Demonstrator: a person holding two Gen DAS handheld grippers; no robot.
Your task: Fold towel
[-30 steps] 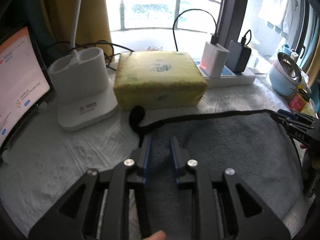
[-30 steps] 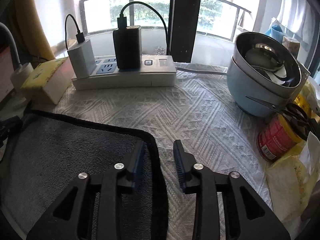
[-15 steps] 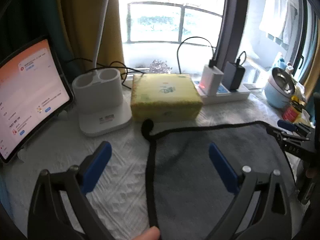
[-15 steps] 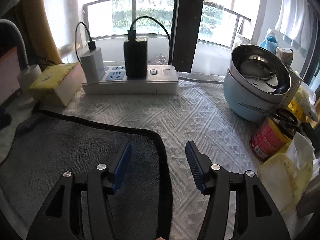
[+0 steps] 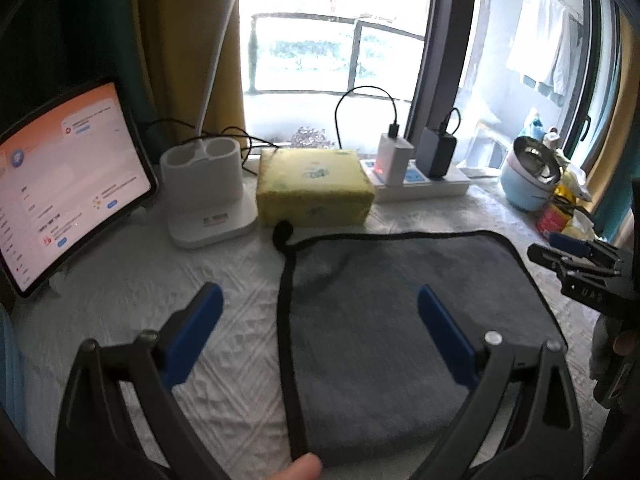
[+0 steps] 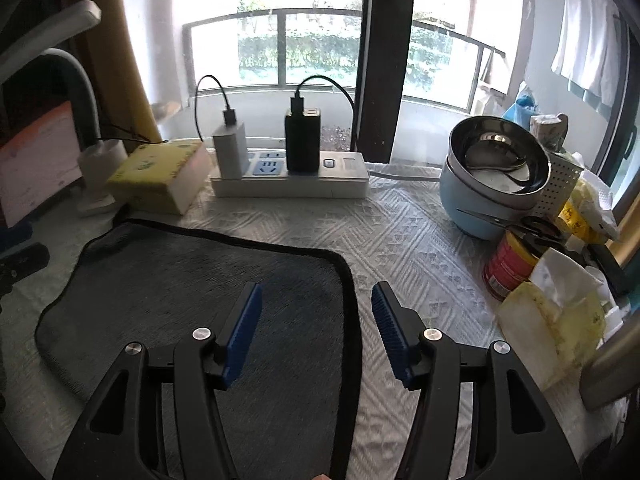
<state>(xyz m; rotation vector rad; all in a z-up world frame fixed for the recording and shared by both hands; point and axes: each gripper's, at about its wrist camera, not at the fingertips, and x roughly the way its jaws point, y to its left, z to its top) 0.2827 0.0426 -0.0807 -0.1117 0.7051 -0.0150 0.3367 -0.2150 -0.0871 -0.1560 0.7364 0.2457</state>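
Left wrist: grey towel flat, long axis left-right — both hand-held grippers, left & right, released.

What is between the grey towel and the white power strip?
In the right wrist view, only bare white patterned tablecloth lies between the grey towel and the white power strip; nothing sits on that stretch.

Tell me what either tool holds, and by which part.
Nothing is held. Left tool and right tool are both open above the gray towel.
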